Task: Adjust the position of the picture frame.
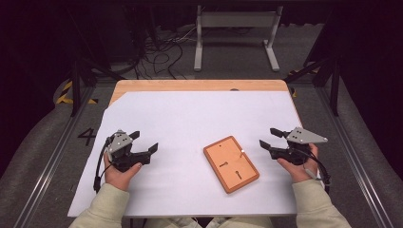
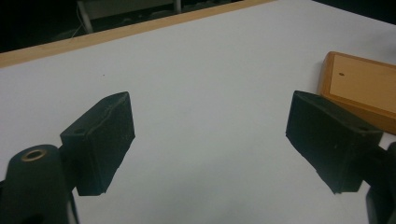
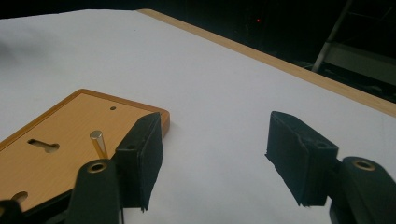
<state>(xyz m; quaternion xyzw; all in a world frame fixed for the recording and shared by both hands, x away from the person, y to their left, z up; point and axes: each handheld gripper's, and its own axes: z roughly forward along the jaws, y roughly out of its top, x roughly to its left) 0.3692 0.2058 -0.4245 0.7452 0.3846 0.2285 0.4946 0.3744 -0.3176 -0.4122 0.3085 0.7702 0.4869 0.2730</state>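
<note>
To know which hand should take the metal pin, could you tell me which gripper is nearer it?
The right gripper; the pin stands on the board's right side.

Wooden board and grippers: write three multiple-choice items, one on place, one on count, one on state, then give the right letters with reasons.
1. Where does the board lie on the white sheet?
A. between the two grippers, nearer the right one
B. at the far left corner
C. off the sheet, on the bare wood

2. How many metal pins stand up from the board?
A. none
B. one
C. four

3. How do the jaws of the right gripper stand?
A. shut on the pin
B. shut on the board's edge
C. open, with nothing between them

Key: 1 A, since the high view shows the board between the left gripper and the right gripper, closer to the right. 2 B, since the right gripper view shows a single upright pin. 3 C, since bare sheet shows between the jaws.
</note>
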